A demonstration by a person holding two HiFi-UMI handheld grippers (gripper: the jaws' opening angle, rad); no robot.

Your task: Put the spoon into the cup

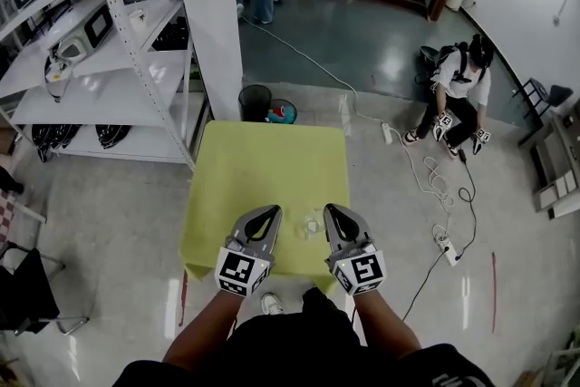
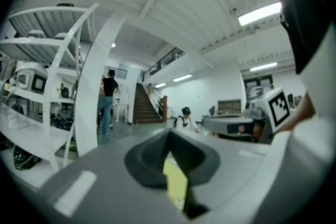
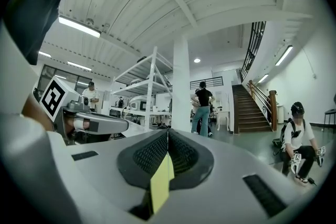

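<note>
A small clear cup (image 1: 311, 226) stands near the front edge of the yellow-green table (image 1: 267, 168), between my two grippers. It is too small and pale to tell a spoon apart from it. My left gripper (image 1: 273, 212) is just left of the cup, jaws closed together and holding nothing. My right gripper (image 1: 330, 211) is just right of it, also shut and empty. In the left gripper view the left gripper (image 2: 169, 132) points level into the room; the right gripper view shows the right gripper (image 3: 168, 131) the same way. Neither view shows the cup.
White shelving (image 1: 100, 59) and a white column (image 1: 210, 14) stand left of the table. Behind it are a black bin (image 1: 255, 101) and a bucket (image 1: 282, 111). A person (image 1: 460, 91) sits on the floor at right, near cables and a power strip (image 1: 445, 246).
</note>
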